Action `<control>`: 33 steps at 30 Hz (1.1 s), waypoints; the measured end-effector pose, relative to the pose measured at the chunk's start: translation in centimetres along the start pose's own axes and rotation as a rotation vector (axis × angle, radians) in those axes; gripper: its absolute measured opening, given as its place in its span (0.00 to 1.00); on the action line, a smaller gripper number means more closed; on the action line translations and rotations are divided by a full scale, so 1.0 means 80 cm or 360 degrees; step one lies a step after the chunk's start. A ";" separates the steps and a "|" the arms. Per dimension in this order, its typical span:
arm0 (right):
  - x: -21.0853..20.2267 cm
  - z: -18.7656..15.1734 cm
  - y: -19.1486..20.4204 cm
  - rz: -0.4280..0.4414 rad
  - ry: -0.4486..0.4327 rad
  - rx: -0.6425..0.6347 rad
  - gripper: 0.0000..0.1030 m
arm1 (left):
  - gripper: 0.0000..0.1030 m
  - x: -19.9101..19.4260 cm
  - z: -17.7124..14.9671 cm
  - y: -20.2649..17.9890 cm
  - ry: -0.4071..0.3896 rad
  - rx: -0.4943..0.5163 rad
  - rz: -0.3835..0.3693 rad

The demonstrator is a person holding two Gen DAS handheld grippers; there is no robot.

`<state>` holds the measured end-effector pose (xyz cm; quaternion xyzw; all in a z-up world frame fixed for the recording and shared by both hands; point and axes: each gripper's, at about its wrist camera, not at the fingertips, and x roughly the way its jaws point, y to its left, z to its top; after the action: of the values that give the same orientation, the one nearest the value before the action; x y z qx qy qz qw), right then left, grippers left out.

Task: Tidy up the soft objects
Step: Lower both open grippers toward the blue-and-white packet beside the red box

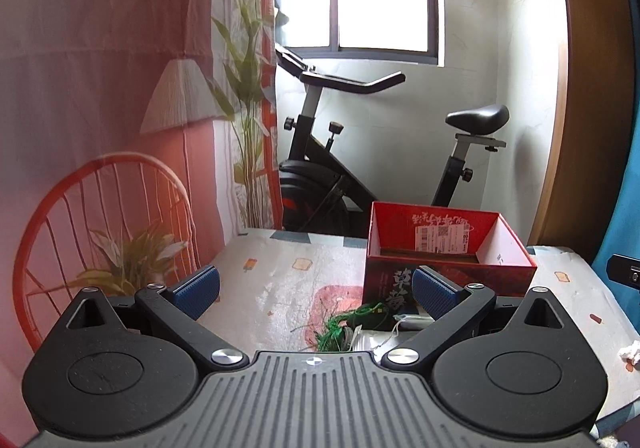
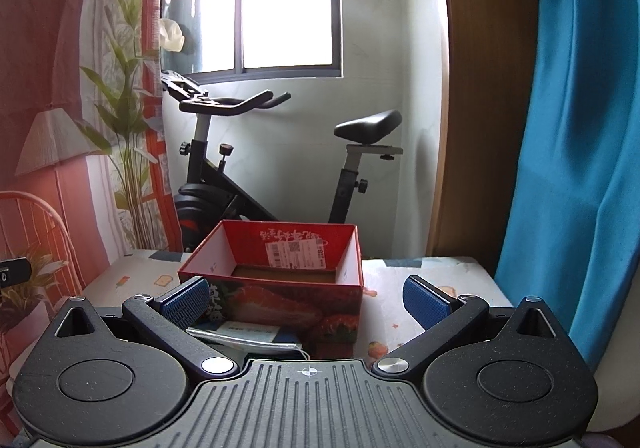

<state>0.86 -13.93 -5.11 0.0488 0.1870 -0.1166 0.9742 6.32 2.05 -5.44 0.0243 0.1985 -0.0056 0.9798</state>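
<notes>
Soft objects: a tangle of green thread or yarn [image 1: 340, 330] lay on the table just in front of the red box, beside a pale cord and some whitish, flat packet-like items [image 1: 404, 322] too hidden to identify.
Left gripper [image 1: 316, 288]: jaws stood wide apart, holding nothing and touching nothing; it hovered over the table's near edge with the green tangle between and below its fingers.
Right gripper [image 2: 308, 298]: jaws likewise spread wide and empty; the box's front wall showed in the gap between them.
Finger pads [image 1: 198, 286]: blue, with a fine ribbed or dotted grain, set on black angular arms with silver pivot caps.
Red box [image 1: 448, 248]: open-topped cardboard, rectangular, printed with strawberries and white characters on its front, a white shipping label stuck on its inner back wall; its inside appeared bare down to a brown floor. It stood toward the far edge of the table.
Flat items [image 2: 248, 334]: a pale packet and a glossy strip lay against the foot of the box, in the right wrist view.
Table [image 1: 272, 280]: covered with a glossy, slightly wrinkled cloth, pale with small food motifs.
White scrap [image 1: 632, 354]: crumpled, at the right edge of the table.
Background: a black exercise bike [image 2: 280, 168] stood under a bright window, behind the table.
</notes>
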 end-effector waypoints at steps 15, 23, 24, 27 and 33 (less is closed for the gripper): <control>0.096 -0.109 -0.026 -0.0054 0.0154 0.0105 1.00 | 1.00 0.099 -0.085 0.034 0.0314 -0.0186 -0.0093; 0.125 -0.110 -0.033 0.0002 0.0165 0.0089 1.00 | 1.00 0.123 -0.081 0.033 0.0337 -0.0180 -0.0146; 0.132 -0.109 -0.034 0.0011 0.0175 0.0084 1.00 | 1.00 0.128 -0.079 0.031 0.0340 -0.0180 -0.0146; 0.151 -0.105 -0.036 0.0031 0.0204 0.0084 1.00 | 1.00 0.142 -0.074 0.032 0.0335 -0.0183 -0.0152; 0.187 -0.096 -0.040 0.0078 0.0232 0.0073 1.00 | 1.00 0.177 -0.062 0.027 0.0367 -0.0178 -0.0176</control>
<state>10.86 -19.12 -17.98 0.0841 0.2535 -0.0930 0.9592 17.47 4.45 -15.46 -0.0410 0.3107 -0.0456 0.9485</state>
